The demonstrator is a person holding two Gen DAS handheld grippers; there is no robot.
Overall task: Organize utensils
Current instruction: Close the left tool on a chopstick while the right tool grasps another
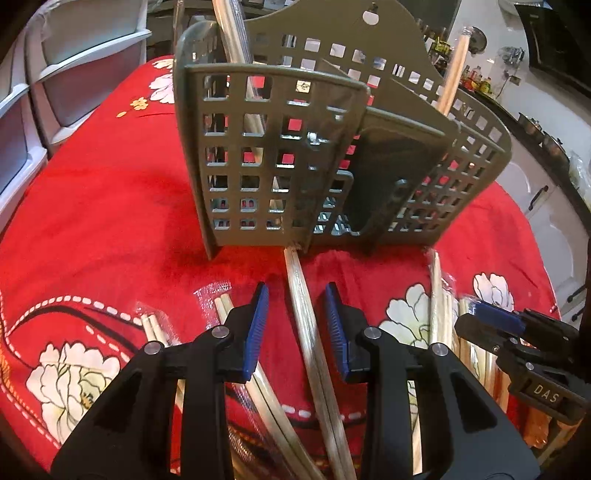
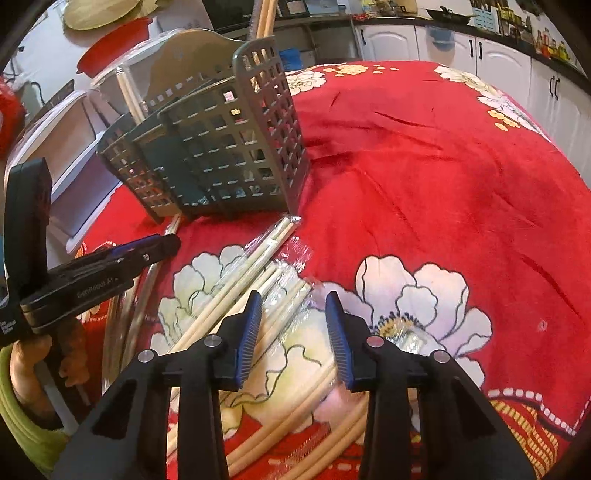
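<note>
A grey slotted utensil holder (image 1: pixel 280 147) stands on the red floral cloth, with wrapped chopsticks (image 1: pixel 236 33) upright in its back compartments; it also shows in the right wrist view (image 2: pixel 221 147). My left gripper (image 1: pixel 297 325) is open, its jaws either side of a wrapped chopstick pair (image 1: pixel 310 339) lying toward the holder. Several more wrapped pairs (image 1: pixel 443 314) lie right of it. My right gripper (image 2: pixel 293 332) is open above a pile of wrapped chopsticks (image 2: pixel 258 280). It appears at the right in the left wrist view (image 1: pixel 491 321).
The table is covered by a red cloth (image 2: pixel 424 166) with white flowers. White drawer units (image 1: pixel 22 122) stand left of the table. Kitchen cabinets (image 2: pixel 498 62) and a counter line the far side. The left gripper (image 2: pixel 147 247) crosses the left of the right wrist view.
</note>
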